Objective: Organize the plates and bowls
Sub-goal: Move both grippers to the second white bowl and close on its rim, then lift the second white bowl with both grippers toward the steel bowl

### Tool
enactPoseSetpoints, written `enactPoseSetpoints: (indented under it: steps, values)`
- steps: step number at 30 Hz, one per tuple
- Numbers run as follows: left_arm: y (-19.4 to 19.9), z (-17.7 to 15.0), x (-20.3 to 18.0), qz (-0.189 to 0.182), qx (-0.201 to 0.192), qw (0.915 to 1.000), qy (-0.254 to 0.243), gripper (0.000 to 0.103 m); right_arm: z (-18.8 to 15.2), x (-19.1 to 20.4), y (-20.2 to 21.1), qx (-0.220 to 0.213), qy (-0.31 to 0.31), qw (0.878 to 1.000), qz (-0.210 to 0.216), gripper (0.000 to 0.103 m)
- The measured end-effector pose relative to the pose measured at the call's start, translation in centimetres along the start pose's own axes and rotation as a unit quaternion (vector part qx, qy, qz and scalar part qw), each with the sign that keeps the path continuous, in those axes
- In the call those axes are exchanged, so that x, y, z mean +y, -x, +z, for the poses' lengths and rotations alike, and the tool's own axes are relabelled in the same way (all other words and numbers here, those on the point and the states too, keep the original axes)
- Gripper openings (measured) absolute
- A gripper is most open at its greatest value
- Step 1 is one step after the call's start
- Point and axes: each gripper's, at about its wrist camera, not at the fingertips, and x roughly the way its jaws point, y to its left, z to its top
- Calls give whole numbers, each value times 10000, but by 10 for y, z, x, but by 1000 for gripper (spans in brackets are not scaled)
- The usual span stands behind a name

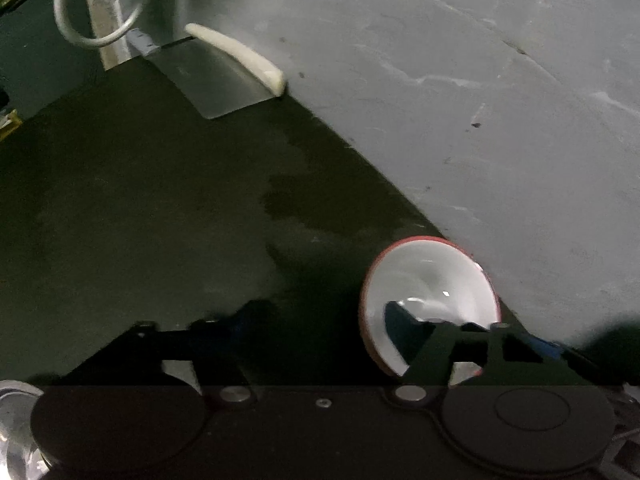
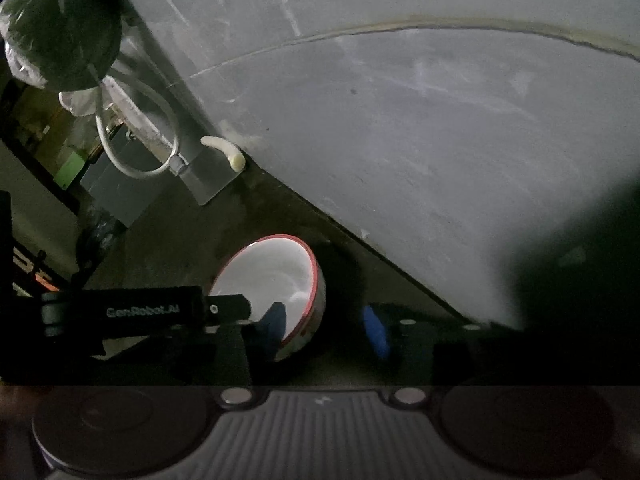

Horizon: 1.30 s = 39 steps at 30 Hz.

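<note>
The red-rimmed white bowl [image 2: 276, 280] sits on the dark counter [image 1: 160, 200] close to the grey wall [image 1: 480, 100], likely parked there out of the way until it is stacked. The right gripper [image 2: 324, 332] is spread wide, gripping nothing, with its left blue finger pad [image 2: 272, 328] inside the rim and the other outside, apparently lined up to pinch the bowl's wall. The left gripper [image 1: 320, 320] also hangs released, one finger over the bowl.

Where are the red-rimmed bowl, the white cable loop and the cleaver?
red-rimmed bowl [image 2: 276, 276]: right wrist view, on its white inside.
white cable loop [image 2: 138, 172]: right wrist view, on the bottom of the loop.
cleaver [image 1: 216, 80]: left wrist view, on the flat metal blade.
</note>
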Motion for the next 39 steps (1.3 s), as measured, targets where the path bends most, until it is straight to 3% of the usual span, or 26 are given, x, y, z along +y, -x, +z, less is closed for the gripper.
enactPoseSetpoints:
  steps: [1,12,22,39]
  values:
    - [-1,0,-1,-29,6,10000,-29,49,1,0,-1,18,17,10000,12,42]
    - [-1,-4,-8,-384,-3,9992,72,9,0,11,1,11,314,9995,62,23]
    - [15,-16,-7,-412,-152,9988,204,9,-2,18,16,-69,442,9990,65,20]
    - [96,-54,5,-494,-829,9944,423,9,-24,51,82,-419,708,9960,345,20]
